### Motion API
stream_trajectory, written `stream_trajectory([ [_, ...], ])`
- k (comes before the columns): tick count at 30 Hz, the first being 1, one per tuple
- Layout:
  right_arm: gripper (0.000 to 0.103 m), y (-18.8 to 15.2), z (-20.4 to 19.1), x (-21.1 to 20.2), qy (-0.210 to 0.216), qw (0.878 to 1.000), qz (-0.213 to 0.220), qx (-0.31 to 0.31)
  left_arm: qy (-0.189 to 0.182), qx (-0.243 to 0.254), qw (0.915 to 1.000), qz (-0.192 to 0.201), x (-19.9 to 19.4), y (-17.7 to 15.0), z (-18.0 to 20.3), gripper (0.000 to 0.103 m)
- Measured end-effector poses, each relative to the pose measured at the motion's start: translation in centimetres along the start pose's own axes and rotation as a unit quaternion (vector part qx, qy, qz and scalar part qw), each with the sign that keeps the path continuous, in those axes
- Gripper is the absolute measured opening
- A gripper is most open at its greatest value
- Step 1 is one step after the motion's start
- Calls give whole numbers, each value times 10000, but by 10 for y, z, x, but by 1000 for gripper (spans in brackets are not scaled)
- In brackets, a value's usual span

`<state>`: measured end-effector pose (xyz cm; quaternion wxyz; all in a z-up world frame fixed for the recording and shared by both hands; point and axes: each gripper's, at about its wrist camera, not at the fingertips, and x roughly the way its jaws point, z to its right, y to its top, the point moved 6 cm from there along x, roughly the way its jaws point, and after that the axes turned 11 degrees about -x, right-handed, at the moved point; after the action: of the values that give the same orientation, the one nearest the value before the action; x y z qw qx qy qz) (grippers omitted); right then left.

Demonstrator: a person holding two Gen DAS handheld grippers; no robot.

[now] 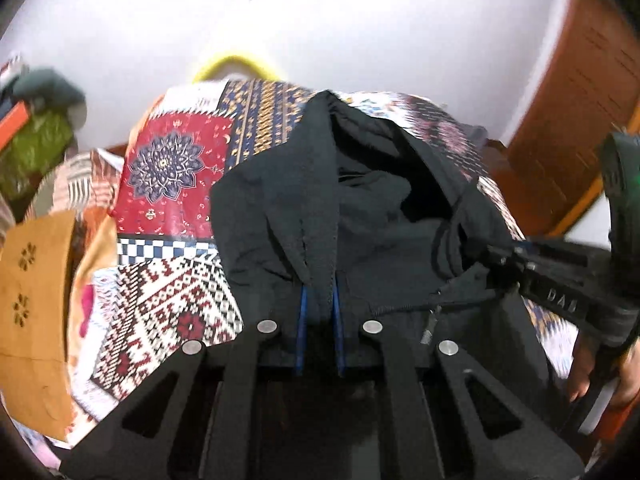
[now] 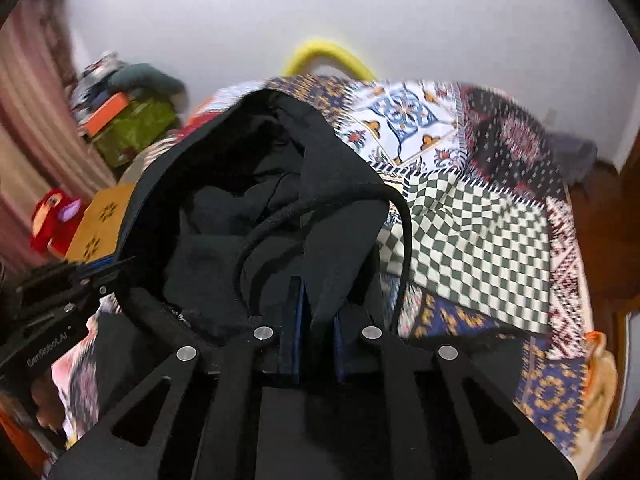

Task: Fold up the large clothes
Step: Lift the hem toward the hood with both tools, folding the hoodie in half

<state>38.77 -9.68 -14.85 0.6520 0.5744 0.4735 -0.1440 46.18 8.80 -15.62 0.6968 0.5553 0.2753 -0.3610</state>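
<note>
A black hooded jacket [image 1: 380, 216] with a drawstring and zipper lies over a patterned patchwork bedspread [image 1: 168, 168]. My left gripper [image 1: 319, 300] is shut on a fold of the jacket's hood edge, the cloth pinched between its blue pads. My right gripper [image 2: 318, 304] is shut on the other side of the hood [image 2: 256, 184], with the black drawstring [image 2: 320, 204] looping over it. The right gripper also shows at the right of the left wrist view [image 1: 560, 276], and the left gripper shows at the left of the right wrist view [image 2: 60, 300].
The bedspread [image 2: 476, 232] covers the bed. An orange cushion [image 1: 36, 304] lies at the left edge. A yellow hoop [image 1: 234, 64] stands by the white wall. Boxes and a green bag [image 2: 132, 128] are stacked at the far left. A wooden door [image 1: 576, 92] is on the right.
</note>
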Motion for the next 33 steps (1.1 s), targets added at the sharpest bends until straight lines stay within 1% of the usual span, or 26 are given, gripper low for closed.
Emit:
stream_trajectory([
  [1,10,-10,-4,-13,54,10000,33,-38,-75,57,10000,-9,-13,-10,4,10],
  [3,10,-22,-9,-22,206,9998,7,-55,-196,120,9997,-75,-33,-32,7,10],
  [4,10,-30,-11,-27,242,9997,-23,-79,-226,130,9996,-118,-37,-39,7,10],
  [5,10,-38,-11,-29,261,9996,-55,-106,-295,133,9993,-189,-43,-53,7,10],
  [8,10,-74,-19,-36,305,9989,-251,-249,-348,211,9985,-378,-49,-85,5,10],
  [9,10,-80,-19,-33,300,9987,-310,-271,-304,295,9982,-420,-50,-99,7,11],
  [12,11,-115,-17,-26,235,9973,-669,-192,-203,440,9974,-538,-50,-135,10,12],
  [14,12,-134,-11,-25,-58,9960,-880,-156,-137,486,9969,-600,-47,-153,9,12],
  [16,12,-147,-3,-26,-286,9940,-1031,-208,73,521,9963,-673,-43,-174,5,12],
  [17,12,-154,2,-27,-398,9919,-1178,-253,167,526,9959,-717,-40,-183,3,12],
  [19,12,-160,10,-33,-466,9906,-1269,-228,340,532,9944,-850,-37,-200,-5,12],
  [20,12,-163,13,-38,-440,9911,-1241,-186,387,547,9933,-936,-36,-208,-9,12],
  [22,12,-162,21,-50,-365,9926,-1153,-45,388,532,9938,-899,-43,-215,-16,12],
  [24,17,-159,27,-60,-372,9937,-1055,91,410,487,9945,-828,-51,-215,-22,12],
  [25,22,-152,29,-66,-372,9947,-941,172,409,451,9952,-764,-56,-210,-25,12],
  [26,27,-146,30,-71,-363,9958,-813,224,392,407,9961,-678,-62,-204,-27,12],
  [27,30,-143,28,-77,-342,9968,-684,250,382,372,9968,-589,-68,-197,-28,12],
  [29,42,-130,22,-85,-288,9982,-458,263,368,322,9979,-415,-78,-180,-29,13],
  [30,44,-119,21,-88,-231,9989,-299,259,355,298,9983,-341,-85,-175,-25,17],
  [31,48,-112,19,-89,-192,9993,-218,250,329,270,9988,-258,-89,-165,-24,19],
  [32,52,-106,15,-91,-161,9995,-146,238,288,254,9991,-164,-92,-154,-22,22],
  [33,53,-97,10,-92,-121,9997,-45,208,251,259,9993,-92,-94,-145,-21,22],
])
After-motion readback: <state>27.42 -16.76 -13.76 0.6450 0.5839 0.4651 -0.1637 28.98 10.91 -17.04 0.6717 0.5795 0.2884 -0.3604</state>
